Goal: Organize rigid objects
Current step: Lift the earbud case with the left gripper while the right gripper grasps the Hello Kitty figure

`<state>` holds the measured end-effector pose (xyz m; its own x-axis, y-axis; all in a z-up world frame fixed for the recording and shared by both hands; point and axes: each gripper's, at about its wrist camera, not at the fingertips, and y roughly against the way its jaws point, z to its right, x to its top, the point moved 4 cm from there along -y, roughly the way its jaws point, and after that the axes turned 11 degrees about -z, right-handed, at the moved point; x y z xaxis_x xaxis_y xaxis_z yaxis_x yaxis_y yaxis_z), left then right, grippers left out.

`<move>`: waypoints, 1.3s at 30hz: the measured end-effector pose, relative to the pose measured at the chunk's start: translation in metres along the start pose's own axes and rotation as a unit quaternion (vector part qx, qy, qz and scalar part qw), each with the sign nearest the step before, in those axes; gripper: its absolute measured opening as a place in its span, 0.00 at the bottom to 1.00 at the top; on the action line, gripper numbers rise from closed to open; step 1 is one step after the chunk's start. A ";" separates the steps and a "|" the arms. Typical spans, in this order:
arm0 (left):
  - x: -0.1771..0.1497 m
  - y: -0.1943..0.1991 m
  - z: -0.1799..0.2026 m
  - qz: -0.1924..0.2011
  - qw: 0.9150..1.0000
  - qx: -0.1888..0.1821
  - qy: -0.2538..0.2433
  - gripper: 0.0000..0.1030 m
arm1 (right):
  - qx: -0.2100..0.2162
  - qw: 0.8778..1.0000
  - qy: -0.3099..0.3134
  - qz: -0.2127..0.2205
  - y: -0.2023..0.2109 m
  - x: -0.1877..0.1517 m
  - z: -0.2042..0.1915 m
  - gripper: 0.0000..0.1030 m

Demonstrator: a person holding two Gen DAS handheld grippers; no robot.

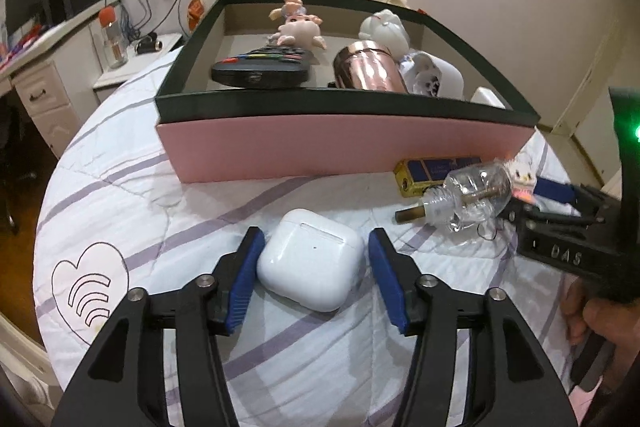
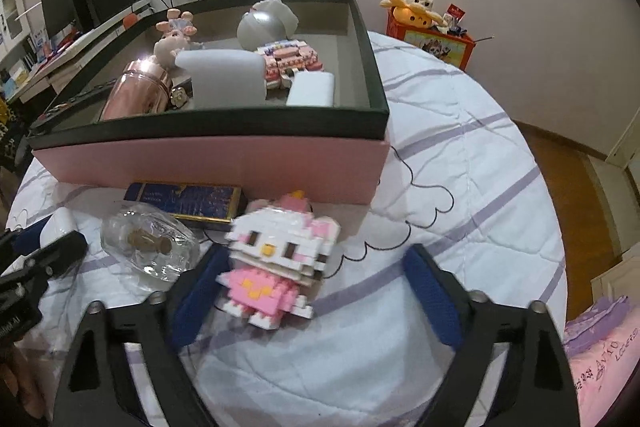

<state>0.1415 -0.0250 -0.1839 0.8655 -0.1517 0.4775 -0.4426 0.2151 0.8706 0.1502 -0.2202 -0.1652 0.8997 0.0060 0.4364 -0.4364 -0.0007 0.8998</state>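
The left claw [image 1: 314, 269] is open around a white earbud case [image 1: 310, 264] on the bed [image 1: 120, 195]. The right claw [image 2: 312, 291] is open wide around a block cat figure [image 2: 276, 259], both before the pink box [image 1: 340, 147].

Soft, even indoor light — heavy fisheye bending, dark corners — right view slightly blurred.

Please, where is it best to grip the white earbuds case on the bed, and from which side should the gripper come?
Probably grip the white earbuds case across its two smooth side faces, coming in low from the near side. It lies flat on the quilt, and the open left gripper already has one finger on each side of it.
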 end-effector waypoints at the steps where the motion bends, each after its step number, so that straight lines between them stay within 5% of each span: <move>1: 0.000 -0.001 0.002 0.001 1.000 0.007 -0.006 0.57 | 0.000 1.000 0.002 0.002 0.001 0.001 -0.001 0.66; 3: -0.001 -0.001 0.004 0.003 1.000 0.011 -0.011 0.56 | 0.008 1.000 0.007 0.001 0.003 0.001 -0.004 0.54; 5: 0.000 0.000 0.001 0.004 1.000 0.003 -0.005 0.49 | 0.011 1.000 0.009 0.001 0.005 0.000 -0.006 0.51; 14: -0.008 0.012 -0.008 0.004 0.999 -0.032 0.011 0.49 | 0.052 0.999 -0.010 0.002 0.020 -0.012 0.000 0.42; 27: -0.010 0.049 -0.017 0.031 0.999 -0.037 0.019 0.49 | 0.075 0.997 -0.012 0.014 0.042 -0.014 0.000 0.42; 39: 0.040 0.095 -0.005 0.081 0.995 -0.050 -0.006 0.49 | 0.101 0.992 0.015 0.075 0.100 0.020 -0.018 0.42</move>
<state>0.1359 -0.0057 -0.0828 0.7812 -0.1193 0.6128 -0.5498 0.3334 0.7659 0.1247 -0.2023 -0.0669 0.8227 0.0208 0.5682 -0.5529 -0.2035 0.8080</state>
